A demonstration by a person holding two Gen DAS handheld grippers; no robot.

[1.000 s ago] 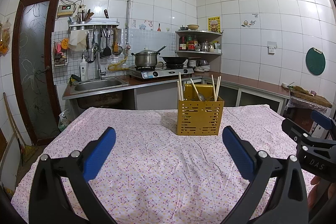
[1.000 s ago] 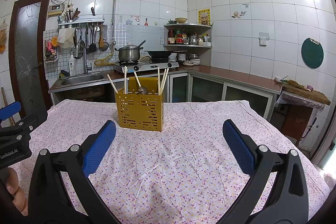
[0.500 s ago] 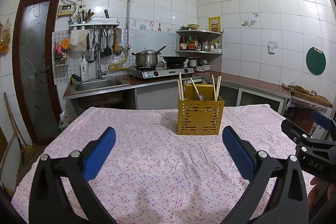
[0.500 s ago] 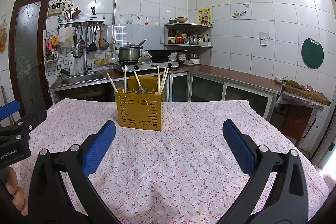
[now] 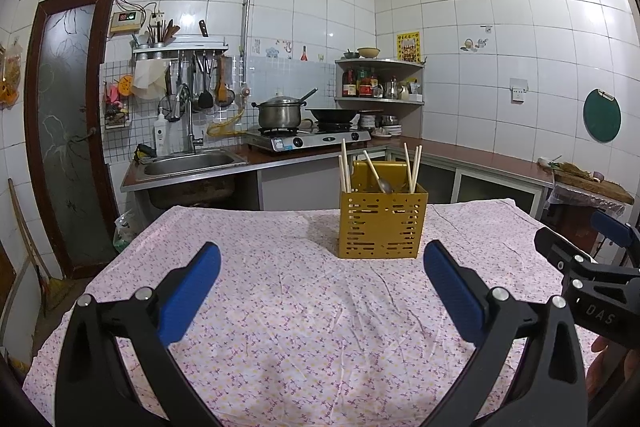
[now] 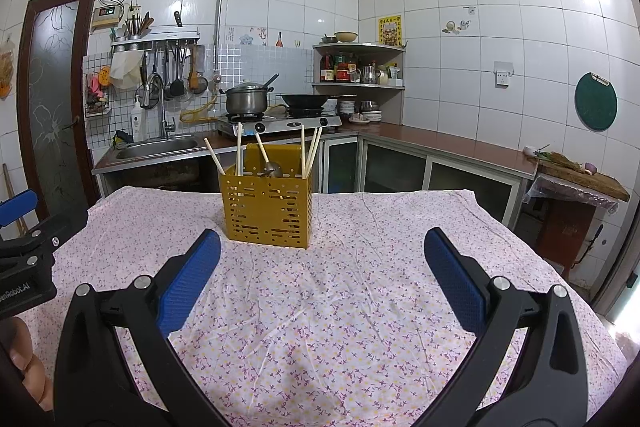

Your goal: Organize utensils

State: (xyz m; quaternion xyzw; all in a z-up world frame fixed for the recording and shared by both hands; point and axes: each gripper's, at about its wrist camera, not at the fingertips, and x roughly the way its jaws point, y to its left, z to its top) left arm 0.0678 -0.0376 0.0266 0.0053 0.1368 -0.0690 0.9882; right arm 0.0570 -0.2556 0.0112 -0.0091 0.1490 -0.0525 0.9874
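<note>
Yellow perforated metal utensil caddy [image 5: 382,225], mid-desk toward the far edge: light, rigid. Thin wooden chopsticks [image 5: 412,167]: slippery; to be pinched mid-shaft. Left gripper [image 5: 320,291] and right gripper [image 6: 320,277]: fingers spread, nothing held.

The worktop [image 5: 280,327] wears a thin, matt cotton-looking cloth, creased and printed with small flowers. On it stands a utensil caddy [image 5: 382,225] that looks like matt mustard plastic (possibly painted metal; hard to tell), perforated with slots. Pale wooden chopsticks [image 5: 345,167] and a spoon [image 5: 385,183] with a shiny metal bowl stand inside. The left tool [image 5: 322,291] has matt black plastic arms, bright metal rivets and finely textured blue rubbery pads [image 5: 190,293]; the right tool [image 6: 322,277] is built the same. Behind, glossy white wall tiles [image 6: 480,27] reflect light, and a polished steel pot [image 6: 246,101] and brushed steel sink [image 5: 188,165] gleam.
</note>
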